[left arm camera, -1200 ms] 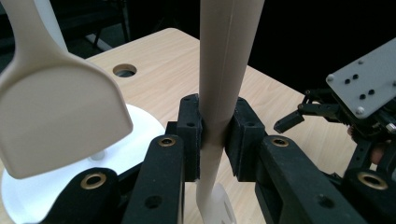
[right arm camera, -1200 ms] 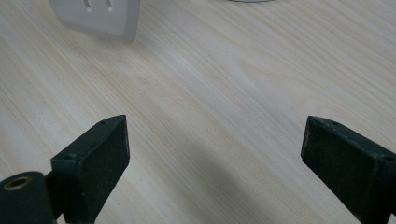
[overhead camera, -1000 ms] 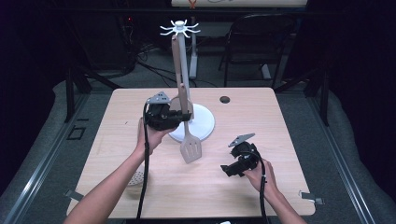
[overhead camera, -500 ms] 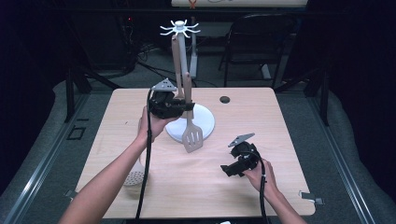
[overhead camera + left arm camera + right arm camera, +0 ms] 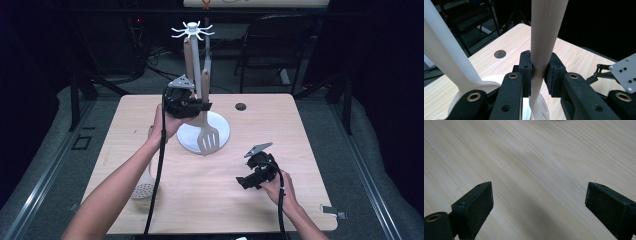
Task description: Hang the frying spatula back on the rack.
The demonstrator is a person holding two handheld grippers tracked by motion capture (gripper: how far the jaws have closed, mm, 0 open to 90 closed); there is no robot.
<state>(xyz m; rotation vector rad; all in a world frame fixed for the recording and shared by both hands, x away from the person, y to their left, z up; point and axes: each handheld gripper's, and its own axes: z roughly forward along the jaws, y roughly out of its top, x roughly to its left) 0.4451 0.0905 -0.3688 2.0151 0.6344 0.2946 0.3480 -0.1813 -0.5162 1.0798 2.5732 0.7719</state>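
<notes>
The left tool (image 5: 200, 106) clenched the slotted spatula (image 5: 207, 136) by its handle, upright beside the rack (image 5: 194, 55), seemingly for hanging, while the right tool (image 5: 246, 183) rested released on the table (image 5: 310, 150).

**Three Cameras, One Table**

The high view looked forward and down from above the person's side, far enough back to take in the whole table (image 5: 150, 125), the rack (image 5: 196, 60) and dark floor around it. The left gripper view sat very close behind its own jaws, facing across the table at a low angle past the spatula (image 5: 544, 50) handle; it shared with the high view the round hole (image 5: 500, 53) in the tabletop and the right gripper (image 5: 614, 72). The right gripper view hung just above the wood, looking down between its own jaws at bare tabletop that the high view also covered.
</notes>
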